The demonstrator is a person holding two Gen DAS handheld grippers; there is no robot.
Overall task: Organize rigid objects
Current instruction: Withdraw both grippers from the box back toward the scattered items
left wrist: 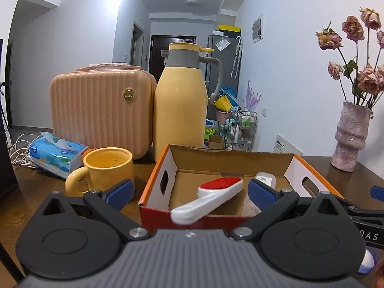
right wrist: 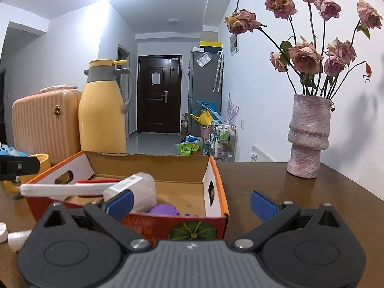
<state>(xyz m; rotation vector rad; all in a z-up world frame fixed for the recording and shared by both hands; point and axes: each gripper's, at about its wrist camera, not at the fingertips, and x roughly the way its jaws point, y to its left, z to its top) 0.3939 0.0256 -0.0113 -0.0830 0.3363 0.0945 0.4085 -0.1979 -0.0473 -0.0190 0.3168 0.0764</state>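
Both grippers, left gripper [left wrist: 190,192] and right gripper [right wrist: 190,202], gape empty before the cardboard box [left wrist: 291,168]. Bare table [right wrist: 276,187] lies right of it. Only the right view shows the purple item [right wrist: 164,209].

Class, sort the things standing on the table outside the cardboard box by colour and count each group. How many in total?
Yellow: 2, the jug and the mug.
Pink: 2, the small case and the vase.
Blue: 1, the tissue pack.
Total: 5.
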